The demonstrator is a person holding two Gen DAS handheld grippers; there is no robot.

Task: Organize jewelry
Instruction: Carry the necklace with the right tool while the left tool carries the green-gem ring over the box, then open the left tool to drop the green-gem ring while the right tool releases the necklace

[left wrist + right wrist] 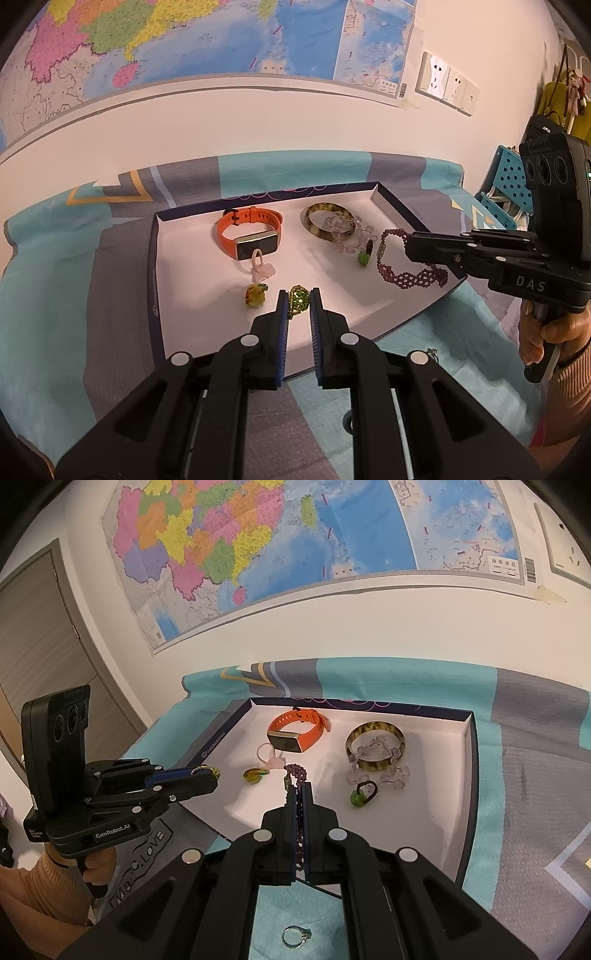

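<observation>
Over the near edge of the shallow white-lined box (466, 775), two hand-held grippers, each loaded.

Right gripper (300, 794): jaws fully closed on a dark purple beaded bracelet (402, 258); its clasp end stands up past the fingertips, the rest runs back between the pads. Risk, as I judge it: the free loop swings and could snag the clear crystal bracelet (380, 766) or the small dark cord with a green bead (364, 794) if lowered beside them.

Left gripper (298, 301): jaws nearly closed, pinching a green beaded piece with a gold chain (297, 300). The hold is at the very tips; a slight slackening would likely drop it short, onto the box rim or the teal-and-grey cloth (55, 295).

Already in the box: orange smart band (251, 232), mottled amber bangle (325, 221), pink charm on a loop (260, 267), yellow-green pendant (255, 295).

Still outside: a silver ring (295, 937) on the cloth, near side, easily overlooked or knocked.
</observation>
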